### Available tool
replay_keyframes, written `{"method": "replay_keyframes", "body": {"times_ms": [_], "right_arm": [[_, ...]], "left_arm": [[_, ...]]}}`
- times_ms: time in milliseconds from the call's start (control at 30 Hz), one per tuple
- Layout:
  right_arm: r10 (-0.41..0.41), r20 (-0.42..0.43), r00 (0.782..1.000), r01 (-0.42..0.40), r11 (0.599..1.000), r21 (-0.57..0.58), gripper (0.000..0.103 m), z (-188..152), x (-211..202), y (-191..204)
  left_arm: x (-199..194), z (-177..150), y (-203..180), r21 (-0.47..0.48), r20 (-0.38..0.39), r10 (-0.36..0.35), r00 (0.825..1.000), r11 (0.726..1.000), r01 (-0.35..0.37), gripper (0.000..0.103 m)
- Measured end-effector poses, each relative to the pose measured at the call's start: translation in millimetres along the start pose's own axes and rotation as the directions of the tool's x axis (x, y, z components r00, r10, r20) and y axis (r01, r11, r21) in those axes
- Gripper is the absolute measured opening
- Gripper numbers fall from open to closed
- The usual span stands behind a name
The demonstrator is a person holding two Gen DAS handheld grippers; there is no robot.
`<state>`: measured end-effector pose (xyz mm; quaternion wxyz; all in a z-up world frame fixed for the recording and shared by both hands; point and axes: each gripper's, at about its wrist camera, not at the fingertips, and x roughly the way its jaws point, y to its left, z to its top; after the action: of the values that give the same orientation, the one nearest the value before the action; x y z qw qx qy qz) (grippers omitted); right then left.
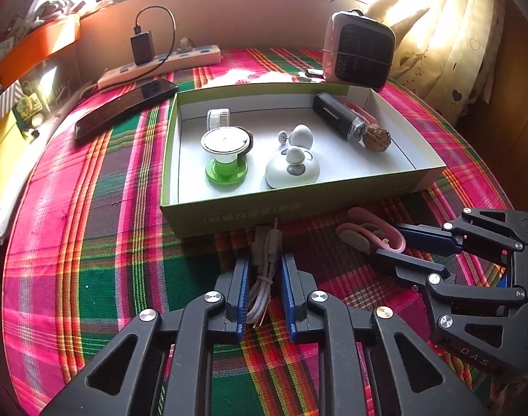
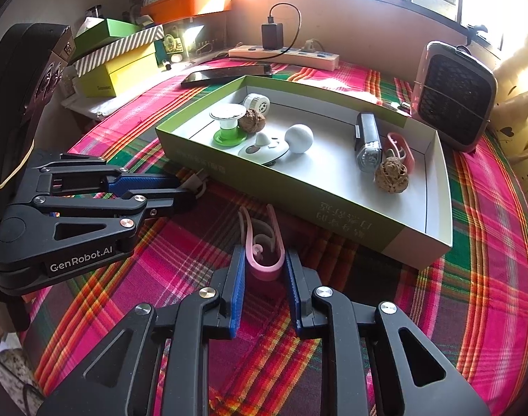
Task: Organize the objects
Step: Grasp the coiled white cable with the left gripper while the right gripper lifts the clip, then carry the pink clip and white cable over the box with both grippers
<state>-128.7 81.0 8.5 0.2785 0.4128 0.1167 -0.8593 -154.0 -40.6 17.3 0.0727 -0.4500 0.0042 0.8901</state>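
"GenRobot.AI" is printed white on the left tongs, which are clamped on a bundled white cable on the plaid cloth-covered counter. The right tongs pinch a pink plastic clip just before the shallow green cardboard box.

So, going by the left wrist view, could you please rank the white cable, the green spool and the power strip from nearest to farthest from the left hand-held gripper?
1. White cable, between its fingers.
2. Green spool, in the box, left side.
3. Power strip, by the back wall.
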Motion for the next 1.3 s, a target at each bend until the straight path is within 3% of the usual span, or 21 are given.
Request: {"method": "replay_keyframes", "body": {"times_ms": [533, 1300], "right_arm": [[0.002, 0.02, 1.0, -0.002, 1.0, 0.024, 0.023, -2.0, -7.5, 0.8], [-0.039, 0.099, 0.994, 0.033, 0.997, 0.067, 0.023, 13.3, -32.1, -1.5]], "left_arm": [[-7.4, -3.2, 0.3, -0.012, 0.009, -0.035, 0.999, 0.999, 0.035, 0.015], [-36.1, 14.7, 5.9, -0.025, 0.097, -0.057, 0.994, 0.998, 0.06, 0.015]]}}
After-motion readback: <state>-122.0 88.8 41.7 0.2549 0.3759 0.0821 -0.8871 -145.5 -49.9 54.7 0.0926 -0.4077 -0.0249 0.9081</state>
